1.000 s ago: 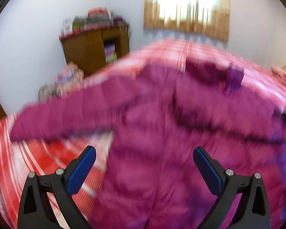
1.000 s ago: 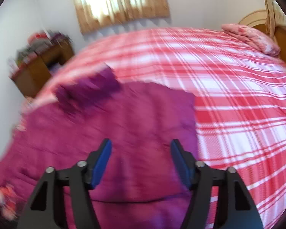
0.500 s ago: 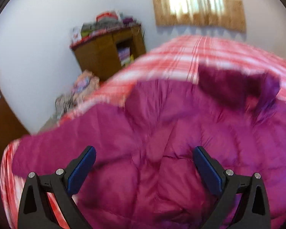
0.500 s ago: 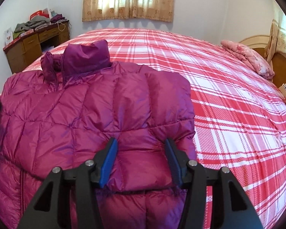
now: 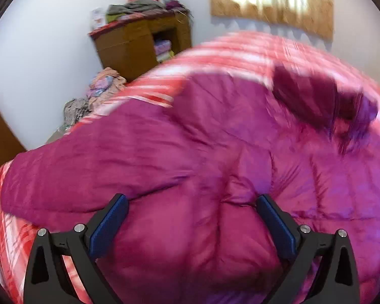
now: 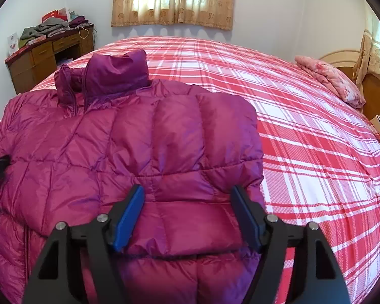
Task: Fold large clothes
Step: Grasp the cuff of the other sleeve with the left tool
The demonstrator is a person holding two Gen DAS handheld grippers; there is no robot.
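A magenta quilted puffer jacket [image 6: 139, 136] lies front up on a red-and-white plaid bed [image 6: 304, 139], its darker purple hood [image 6: 114, 73] toward the window. Its right sleeve [image 6: 190, 177] is folded across the chest. My right gripper [image 6: 188, 215] is open, its jaws either side of that sleeve's cuff end. In the left wrist view the jacket [image 5: 215, 164] fills the frame; its left sleeve [image 5: 76, 172] stretches out to the left. My left gripper [image 5: 191, 224] is open, just above the jacket body near the armpit.
A wooden desk [image 6: 50, 50] piled with clothes stands by the far wall, also in the left wrist view [image 5: 139, 45]. A heap of clothes [image 5: 96, 93] lies beside the bed. A pink pillow [image 6: 329, 78] and wooden headboard [image 6: 372, 88] are at the right.
The right gripper has come closer to the folded sleeve and its jaws have narrowed a little. The left gripper has moved lower and closer over the jacket near the left sleeve.
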